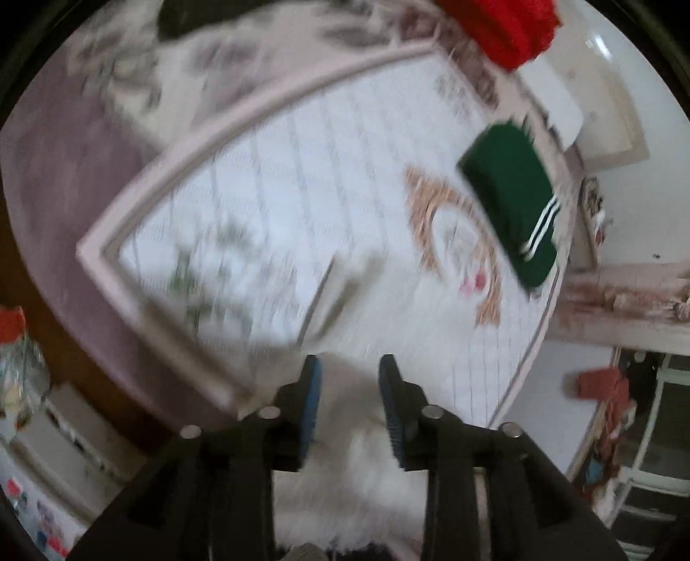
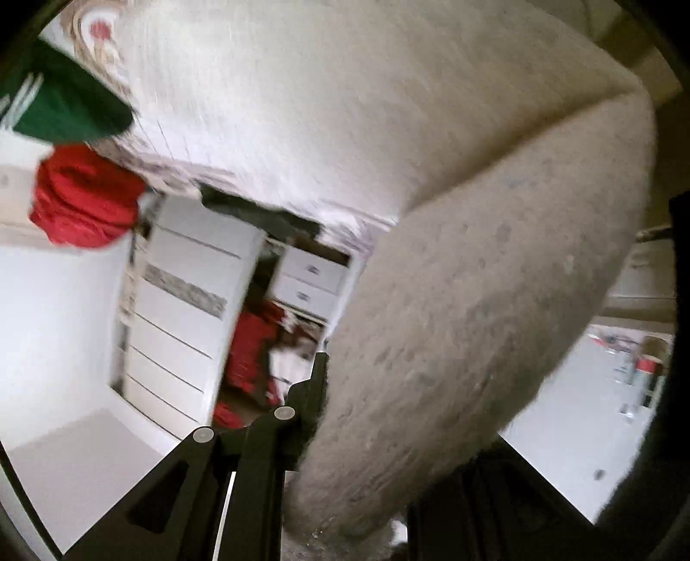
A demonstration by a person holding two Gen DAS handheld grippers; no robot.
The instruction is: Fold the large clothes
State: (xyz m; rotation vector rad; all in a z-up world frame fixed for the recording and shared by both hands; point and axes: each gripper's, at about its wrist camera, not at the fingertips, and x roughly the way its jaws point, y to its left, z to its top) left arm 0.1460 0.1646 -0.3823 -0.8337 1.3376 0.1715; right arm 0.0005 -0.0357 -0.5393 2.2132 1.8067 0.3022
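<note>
The bed (image 1: 302, 181), under a white quilted cover with floral print, fills the left wrist view, and the white fluffy garment (image 2: 388, 129) is lifted off it, hanging across most of the right wrist view and bunching under the left gripper (image 1: 350, 388). The biggest risk, as I judge it, is the garment's own bulk: held from 2 points, its loose lower part could drag over the cover and fold unevenly. A folded green garment with white stripes (image 1: 513, 194) lies near the bed's far edge, with a red pile (image 1: 504, 26) beyond; a swinging hem could knock either askew.

The left gripper has white fleece between its blue pads, the jaws partly apart around the thick fabric; that looks like a loose hold which might slip. The right gripper (image 2: 332, 388) is nearly closed, and fabric drapes over it, hiding 1 finger; it appears to pinch the garment, though the contact itself is covered.
</note>
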